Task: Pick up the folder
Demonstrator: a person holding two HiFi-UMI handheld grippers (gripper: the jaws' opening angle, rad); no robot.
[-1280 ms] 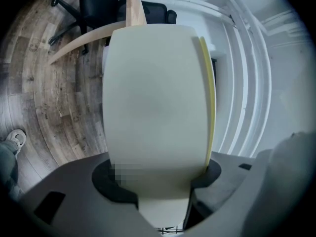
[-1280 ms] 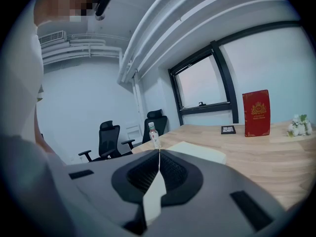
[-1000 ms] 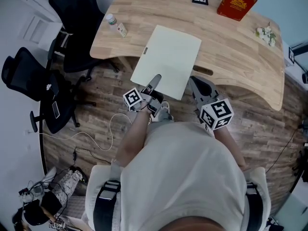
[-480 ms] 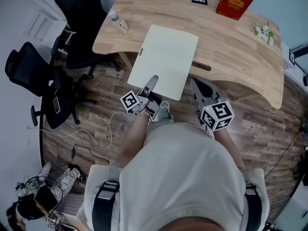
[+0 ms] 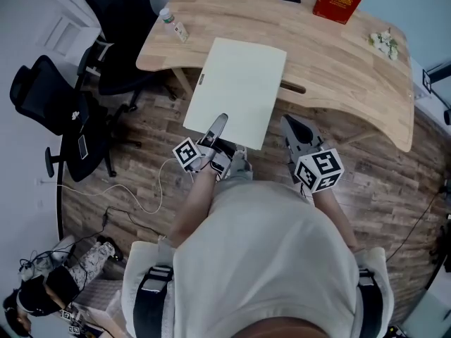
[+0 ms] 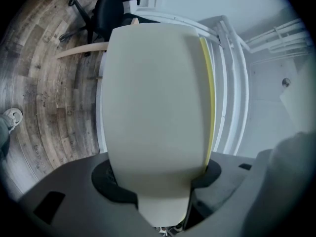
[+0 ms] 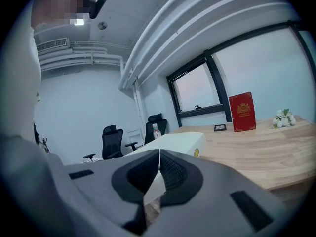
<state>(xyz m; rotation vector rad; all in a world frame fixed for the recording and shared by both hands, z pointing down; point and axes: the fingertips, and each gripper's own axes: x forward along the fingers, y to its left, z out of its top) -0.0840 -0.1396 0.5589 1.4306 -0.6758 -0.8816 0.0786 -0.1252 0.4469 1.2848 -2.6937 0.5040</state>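
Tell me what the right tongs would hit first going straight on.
Most likely the folder: its pale edge lies directly past the shut tips of the right tongs, though depth is unclear.

The folder [image 5: 236, 90] is a pale cream rectangle, closed and flat, with a thin yellow edge showing along one long side. It is held roughly level – the left gripper [image 5: 220, 122] clamps its near short end, and its far half reaches over the wooden desk's [image 5: 338, 62] front edge.
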